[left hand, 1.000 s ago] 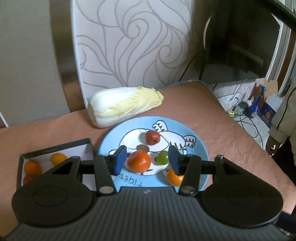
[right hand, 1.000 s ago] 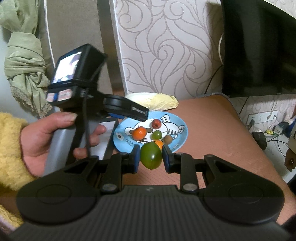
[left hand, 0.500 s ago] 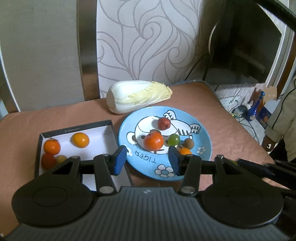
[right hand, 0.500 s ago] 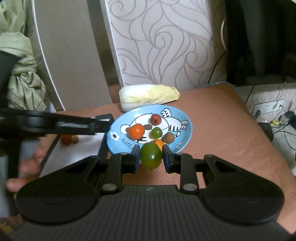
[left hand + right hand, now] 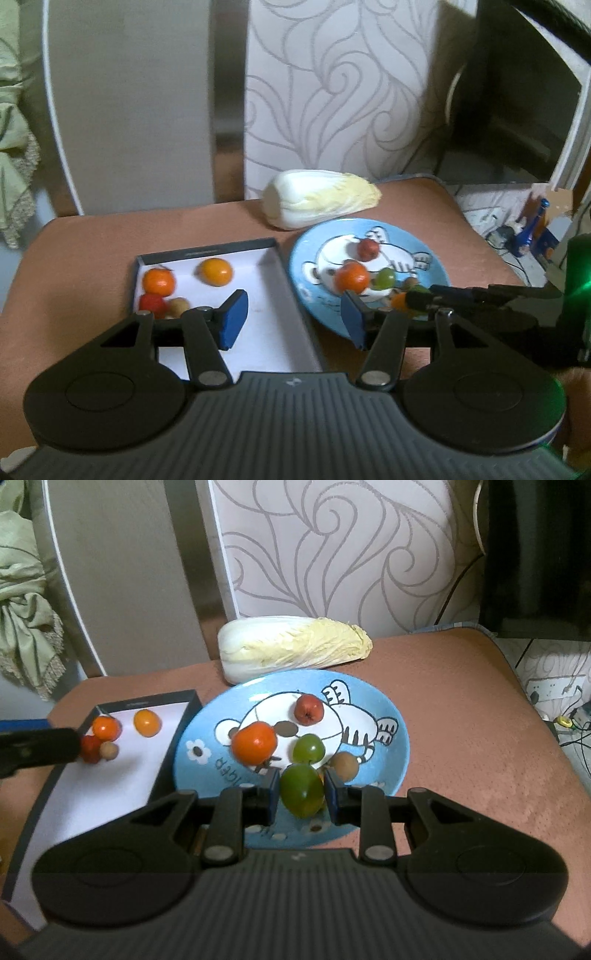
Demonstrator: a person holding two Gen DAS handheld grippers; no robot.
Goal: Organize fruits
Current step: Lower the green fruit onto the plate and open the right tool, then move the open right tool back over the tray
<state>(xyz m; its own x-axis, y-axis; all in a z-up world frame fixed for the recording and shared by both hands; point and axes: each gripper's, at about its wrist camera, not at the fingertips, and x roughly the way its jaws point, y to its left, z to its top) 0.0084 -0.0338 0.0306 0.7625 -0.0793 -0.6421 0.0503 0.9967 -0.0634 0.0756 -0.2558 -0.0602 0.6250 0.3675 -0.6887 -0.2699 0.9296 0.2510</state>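
Over the plate's near rim, the right gripper [image 5: 301, 794] pinches a green fruit [image 5: 301, 791] between its pads, hanging just above the blue plate [image 5: 400, 734]. My reading is that this fruit is in mid-carry and about to be set down on the plate; whether it belongs there or in the box I cannot settle from the pictures. The next move calls for lowering it into a bare patch near the front rim, clear of the fruits already lying there, and then parting the pads so it does not roll off.

To the left, the left gripper [image 5: 291, 325] hangs over the seam between box and plate, its jaws opening with nothing between them.

On the plate I count five loose fruits: an orange one half hidden behind the held fruit, a brown one [image 5: 344, 766], a smaller green one [image 5: 308, 748], an orange-red one [image 5: 255, 742] and, farthest, a dark red one [image 5: 309, 709]. In the box [image 5: 295, 314], at its far left corner, lie four: two orange, one red, one small brown.

Against the table's [image 5: 480, 738] far edge lies one cabbage [image 5: 295, 648].
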